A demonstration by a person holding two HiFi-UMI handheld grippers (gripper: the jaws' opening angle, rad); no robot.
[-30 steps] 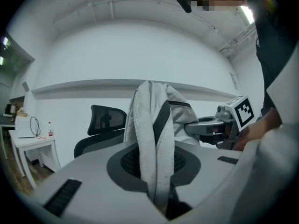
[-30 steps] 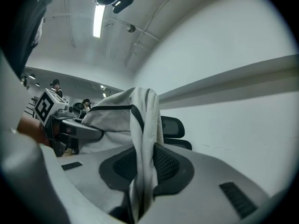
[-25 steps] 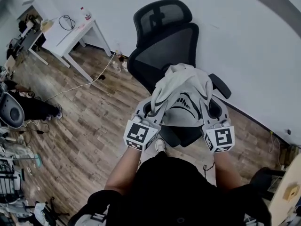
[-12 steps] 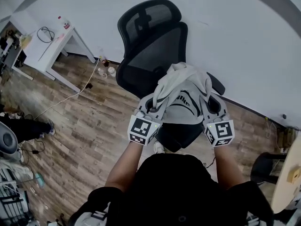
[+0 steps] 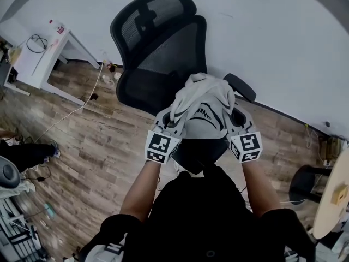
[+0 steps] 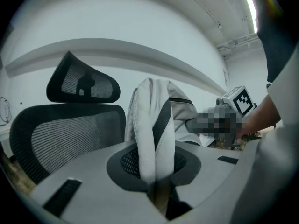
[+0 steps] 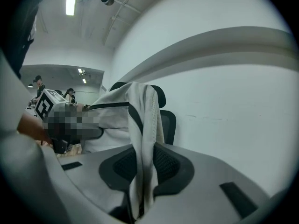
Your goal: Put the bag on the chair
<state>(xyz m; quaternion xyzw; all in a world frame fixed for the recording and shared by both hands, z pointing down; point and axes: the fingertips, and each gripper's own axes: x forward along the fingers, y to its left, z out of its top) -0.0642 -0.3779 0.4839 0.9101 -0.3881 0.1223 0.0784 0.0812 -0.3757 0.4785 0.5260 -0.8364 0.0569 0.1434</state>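
Observation:
A white cloth bag [image 5: 204,109] with black trim hangs between both grippers, above the seat of a black mesh office chair [image 5: 163,53]. My left gripper [image 5: 172,125] is shut on the bag's left edge; in the left gripper view a fold of the bag [image 6: 152,139] is pinched between the jaws, with the chair's backrest [image 6: 65,129] behind on the left. My right gripper [image 5: 233,123] is shut on the bag's right edge, and in the right gripper view the fabric [image 7: 140,148] runs down between the jaws, the chair [image 7: 166,118] just behind it.
A white wall [image 5: 272,42] stands right behind the chair. A white desk [image 5: 41,59] with cables stands at far left on the wooden floor [image 5: 82,146]. A white cable [image 5: 71,111] trails across the floor. A dark stool base [image 5: 305,182] and a round table edge [image 5: 335,201] are at right.
The person has stepped closer to the chair. The bag and both grippers now hang over the chair's seat, and the desk has slid toward the left edge of the head view.

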